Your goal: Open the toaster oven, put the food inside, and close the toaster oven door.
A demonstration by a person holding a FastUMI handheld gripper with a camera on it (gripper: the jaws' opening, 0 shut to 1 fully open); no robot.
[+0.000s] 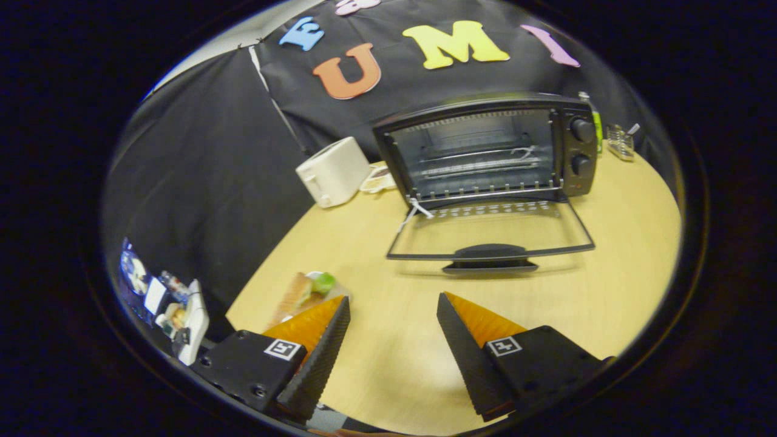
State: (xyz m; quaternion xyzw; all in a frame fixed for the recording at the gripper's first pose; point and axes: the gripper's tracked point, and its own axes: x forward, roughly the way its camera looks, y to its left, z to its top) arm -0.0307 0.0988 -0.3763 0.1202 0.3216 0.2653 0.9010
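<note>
Item one: my gripper (393,303), fingers spread wide and holding nothing, poised over bare tabletop at the near side. Item two: the toaster oven (485,149), black, at the far side of the round wooden table (625,255), its glass door (491,233) already dropped flat toward me with the handle (490,252) at its near edge; the wire rack (479,165) inside stands bare. Item three: the food (303,292), which I take to be a sandwich with something green beside it, lying near the table's left edge, just beyond my left finger (328,328) and partly hidden by it; I cannot tell whether it sits on a plate or wrapper. Item four: a white pop-up toaster (332,171) to the left of the oven, with a small pale object behind it that I cannot identify. Item five: two control knobs (581,145) on the oven's right panel. Risks, as I judge them: the food looks soft and layered, so a hard squeeze could crush it or slide the layers apart; it lies close to the table edge, so a clumsy approach could nudge it off; carrying it in low could strike the lowered door.
</note>
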